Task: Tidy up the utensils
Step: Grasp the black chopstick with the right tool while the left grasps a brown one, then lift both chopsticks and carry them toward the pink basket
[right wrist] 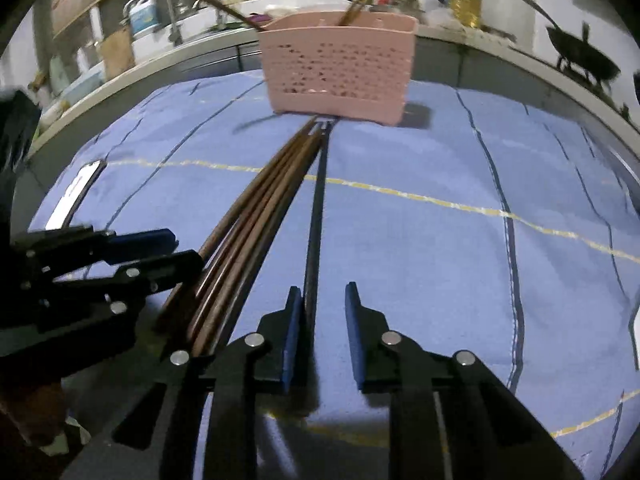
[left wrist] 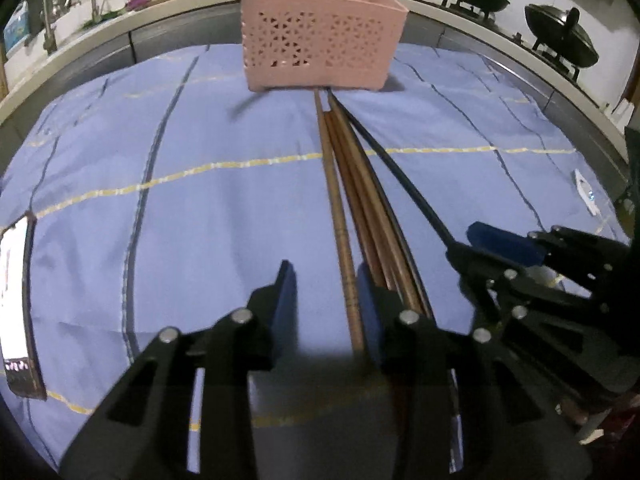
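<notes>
Left wrist view shows us our left gripper (left wrist: 326,280), fingers apart, straddling one brown chopstick (left wrist: 334,208) running up-frame toward the pink holder (left wrist: 320,40), while lower right our right gripper (left wrist: 476,240) brackets the black chopstick (left wrist: 400,176), unclamped.

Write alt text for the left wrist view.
The left gripper straddles one brown chopstick lying on a blue cloth, jaws not yet pressing it. More chopsticks lie alongside, pointing to a pink holder; the right gripper is at the black one.
</notes>
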